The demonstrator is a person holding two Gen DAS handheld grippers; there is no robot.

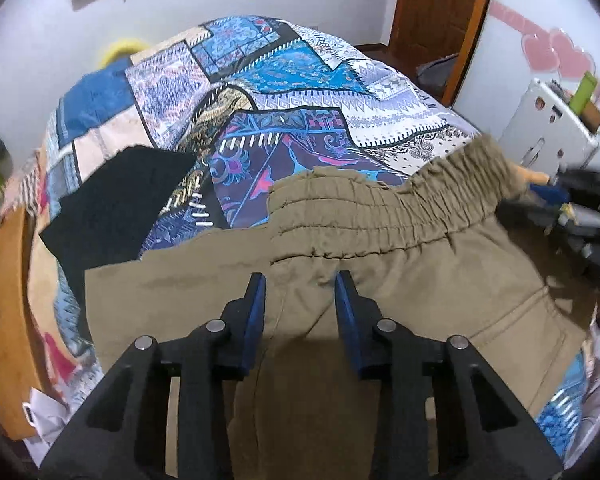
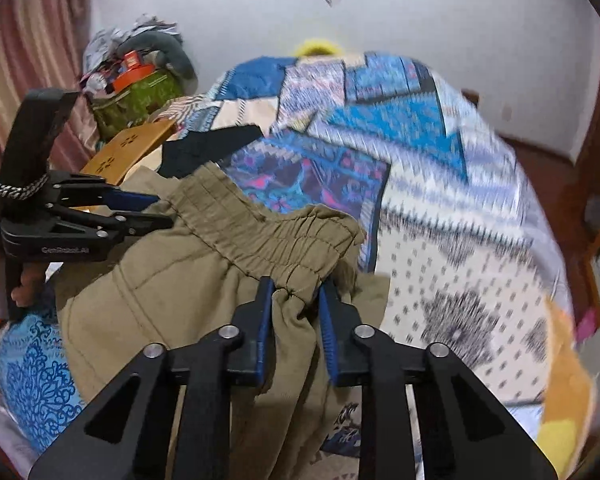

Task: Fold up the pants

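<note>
Where the patchwork bedspread (image 1: 300,92) fills most of both views, the olive-khaki pants (image 1: 400,280) lie spread across its near end, in the lower half of each frame. Their waistband (image 1: 380,208) is elastic, gathered into tight ridged rows, and below it the cloth is smooth with seam lines running down toward the legs.

In the left wrist view, a black garment (image 1: 112,208) lies at the left on the bedspread, just beside the pants' edge. At lower centre the left gripper (image 1: 300,284) hangs over the cloth just under the waistband, its blue pads apart with fabric between them; whether they pinch it cannot be told. At the right, the waistband's far end rises toward a hand (image 1: 532,178) at the frame's right edge.

The right wrist view shows what the other does not: at the left, the left gripper (image 2: 160,210) seen from the side, its tips at the waistband's end. At centre the right gripper (image 2: 296,288) is clenched on a bunched fold of waistband (image 2: 292,240). The bedspread here is blurred.
</note>
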